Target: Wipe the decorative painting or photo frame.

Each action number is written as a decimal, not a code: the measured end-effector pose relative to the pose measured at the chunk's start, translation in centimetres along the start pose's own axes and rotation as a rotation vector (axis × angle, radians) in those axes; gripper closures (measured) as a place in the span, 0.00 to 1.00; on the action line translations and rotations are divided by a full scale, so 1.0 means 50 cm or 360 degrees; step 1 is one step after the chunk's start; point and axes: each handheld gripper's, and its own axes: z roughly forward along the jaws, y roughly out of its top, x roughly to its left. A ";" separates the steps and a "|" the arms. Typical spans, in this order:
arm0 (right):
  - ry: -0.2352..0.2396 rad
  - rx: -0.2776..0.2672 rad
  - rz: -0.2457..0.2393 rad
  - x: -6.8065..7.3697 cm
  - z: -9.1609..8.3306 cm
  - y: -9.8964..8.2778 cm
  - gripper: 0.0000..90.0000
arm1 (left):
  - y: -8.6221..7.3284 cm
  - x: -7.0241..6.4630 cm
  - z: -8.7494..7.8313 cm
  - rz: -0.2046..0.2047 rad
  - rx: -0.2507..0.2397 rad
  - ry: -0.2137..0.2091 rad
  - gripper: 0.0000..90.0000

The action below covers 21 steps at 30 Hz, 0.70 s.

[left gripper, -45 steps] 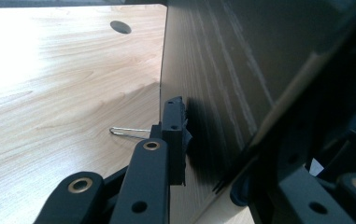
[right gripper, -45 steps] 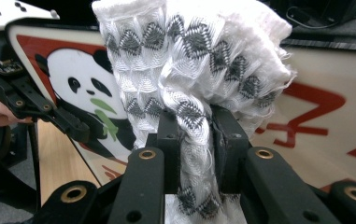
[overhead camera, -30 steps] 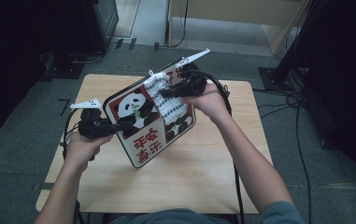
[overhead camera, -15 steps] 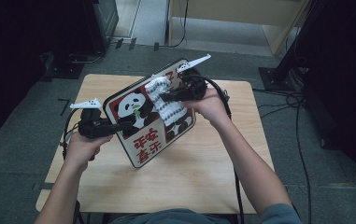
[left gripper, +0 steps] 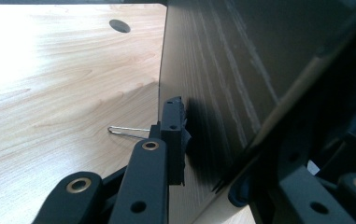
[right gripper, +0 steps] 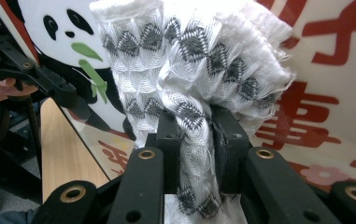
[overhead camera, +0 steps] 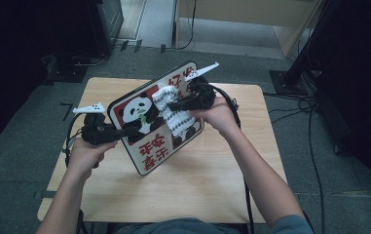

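Observation:
A sign board printed with a panda and red characters is held tilted above the wooden table. My left gripper is shut on the board's left edge. In the left gripper view one jaw of that gripper presses on the board's dark back. My right gripper is shut on a bunched white cloth with grey diamonds, which rests against the board's printed face. The right gripper view shows both of that gripper's jaws pinching the cloth in front of the board.
Black cables loop over the table behind my right hand and trail off both grippers. A thin bent wire lies on the tabletop, and a round hole is farther off. Dark furniture and floor cables surround the table.
The right gripper and the cloth have shifted slightly across the board's face. The left gripper still holds the board in the same place.

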 end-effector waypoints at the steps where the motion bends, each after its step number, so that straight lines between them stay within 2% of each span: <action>1: 0.0001 0.0001 0.0001 -0.001 0.001 -0.002 0.84 | 0.000 0.000 0.000 0.0000 -0.0001 0.0000 0.84; 21: 0.0033 0.0008 0.0045 -0.006 0.020 -0.037 0.84 | -0.001 0.000 0.000 0.0002 -0.0005 0.0003 0.84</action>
